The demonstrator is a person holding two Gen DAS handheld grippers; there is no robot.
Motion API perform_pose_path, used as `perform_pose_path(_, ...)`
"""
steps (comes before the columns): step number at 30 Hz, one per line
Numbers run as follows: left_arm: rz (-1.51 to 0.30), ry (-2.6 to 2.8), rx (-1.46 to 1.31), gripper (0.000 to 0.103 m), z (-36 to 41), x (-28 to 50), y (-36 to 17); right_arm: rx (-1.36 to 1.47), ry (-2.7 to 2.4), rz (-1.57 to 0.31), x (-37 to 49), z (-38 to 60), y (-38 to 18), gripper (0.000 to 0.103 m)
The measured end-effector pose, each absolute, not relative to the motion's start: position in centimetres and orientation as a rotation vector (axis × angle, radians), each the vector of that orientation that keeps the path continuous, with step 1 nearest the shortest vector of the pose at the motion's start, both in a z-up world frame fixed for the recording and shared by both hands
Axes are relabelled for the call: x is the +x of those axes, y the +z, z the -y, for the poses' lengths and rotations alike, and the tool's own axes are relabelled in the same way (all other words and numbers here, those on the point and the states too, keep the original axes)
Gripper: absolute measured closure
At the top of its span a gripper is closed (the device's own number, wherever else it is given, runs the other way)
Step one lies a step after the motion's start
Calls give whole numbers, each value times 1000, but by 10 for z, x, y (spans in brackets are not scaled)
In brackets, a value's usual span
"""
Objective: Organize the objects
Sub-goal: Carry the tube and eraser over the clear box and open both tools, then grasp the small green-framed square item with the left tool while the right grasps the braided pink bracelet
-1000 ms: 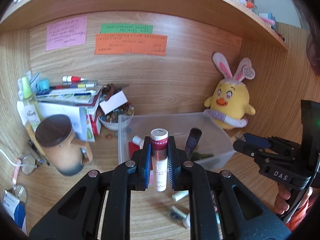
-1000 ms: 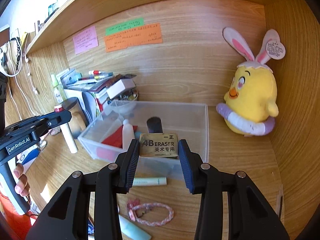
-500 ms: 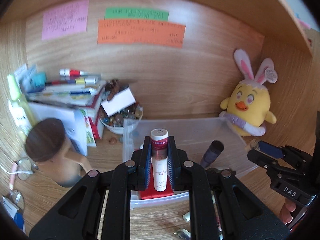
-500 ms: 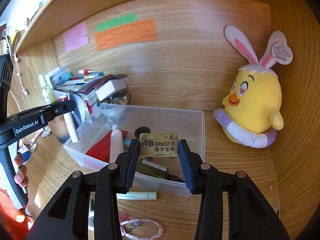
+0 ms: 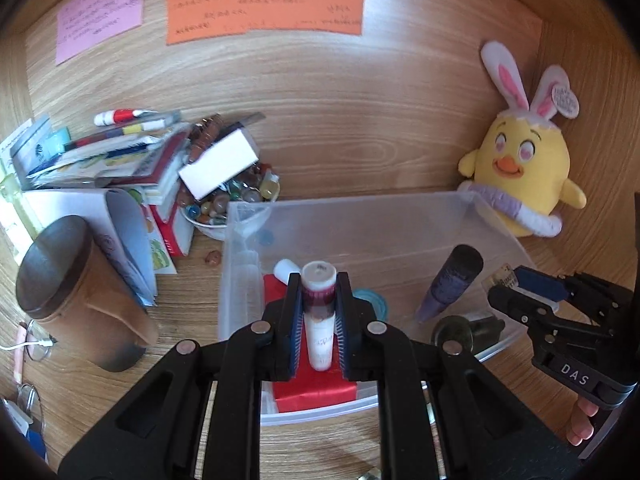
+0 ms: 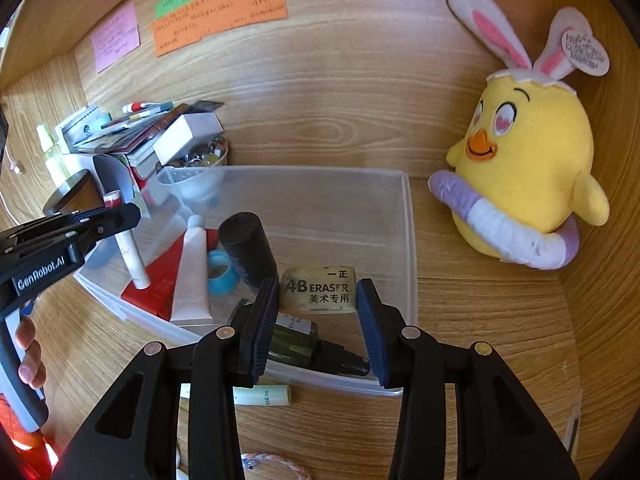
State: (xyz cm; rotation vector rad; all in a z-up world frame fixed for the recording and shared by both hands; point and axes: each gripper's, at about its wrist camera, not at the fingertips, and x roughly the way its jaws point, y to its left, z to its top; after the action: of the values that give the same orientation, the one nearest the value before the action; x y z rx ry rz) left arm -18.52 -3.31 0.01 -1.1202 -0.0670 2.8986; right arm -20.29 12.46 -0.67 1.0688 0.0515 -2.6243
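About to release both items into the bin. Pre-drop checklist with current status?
1. left gripper shut on the lip balm tube: ok.
2. right gripper shut on the eraser: ok.
3. Tube over the clear bin: ok, the red packet lies beneath.
4. Eraser over the bin: ok, above the dark bottle.
5. Landing spot free under the eraser: not ok, bottle and black cylinder crowd it.
6. Height above the bin floor: cannot tell.
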Motion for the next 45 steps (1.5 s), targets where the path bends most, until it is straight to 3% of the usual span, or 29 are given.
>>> perform_pose_path(7, 47, 2842, -1145, 85, 19, -187, -6, 1086, -2620, -83, -206, -119, -14, 66)
perform_pose_path(10, 76, 2808, -1146, 71, 17, -185, -4, 1084, -2624, -99, -205, -118, -13, 63)
perform_pose_path(12, 75, 2810, -1133, 56, 15, -182, -2, 1080, -2620, -92, -204, -118, -12, 50)
perform_pose_path(15, 68, 2828, -1101, 45, 14, -175, 4, 1052, -2625, -82, -199, -119, -7, 42)
perform_pose_path(21, 90, 2846, -1057, 28, 18, -156, 17, 1015, -2623, -71, -188, -122, 3, 34)
perform_pose_path(27, 102, 2860, -1041, 18, 24, -132, 20, 977, -2627, -53, -170, -130, 11, 21)
perform_pose_path(45, 117, 2833, -1212, 14, 30, -80, -18, 1015, -2578, -116, -120, -148, -9, 18)
